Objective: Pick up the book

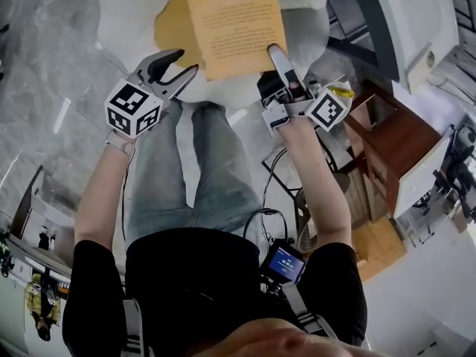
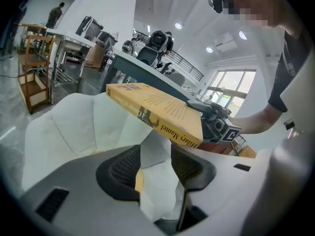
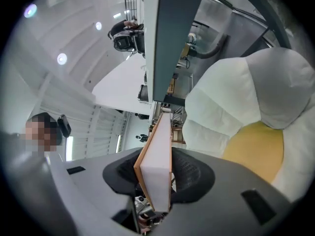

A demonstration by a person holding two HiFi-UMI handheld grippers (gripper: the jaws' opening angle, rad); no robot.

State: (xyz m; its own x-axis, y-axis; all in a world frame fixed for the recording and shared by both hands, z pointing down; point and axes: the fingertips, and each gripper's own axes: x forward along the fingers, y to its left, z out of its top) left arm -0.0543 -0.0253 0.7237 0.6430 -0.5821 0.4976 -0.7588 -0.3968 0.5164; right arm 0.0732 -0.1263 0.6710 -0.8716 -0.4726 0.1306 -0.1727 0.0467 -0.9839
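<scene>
The book (image 1: 236, 22) is a yellow-orange paperback, held in the air over a white petal-shaped chair (image 1: 126, 13) with a yellow seat. My right gripper (image 1: 277, 55) is shut on the book's near right corner, one finger lying on the cover. In the right gripper view the book (image 3: 158, 146) stands edge-on between the pads, pinched by my right gripper (image 3: 156, 173). My left gripper (image 1: 186, 62) hangs open just left of the book, holding nothing. The left gripper view shows the book's spine (image 2: 162, 119) above my open left gripper (image 2: 155, 154), with the right gripper (image 2: 214, 117) beyond.
A wooden cabinet (image 1: 394, 151) stands to the right of the chair. The person's jeans-clad legs (image 1: 186, 177) reach down to the marble floor. Desks and a wooden shelf unit (image 2: 32, 77) fill the room behind the chair, with a grey column (image 3: 170, 38) close by.
</scene>
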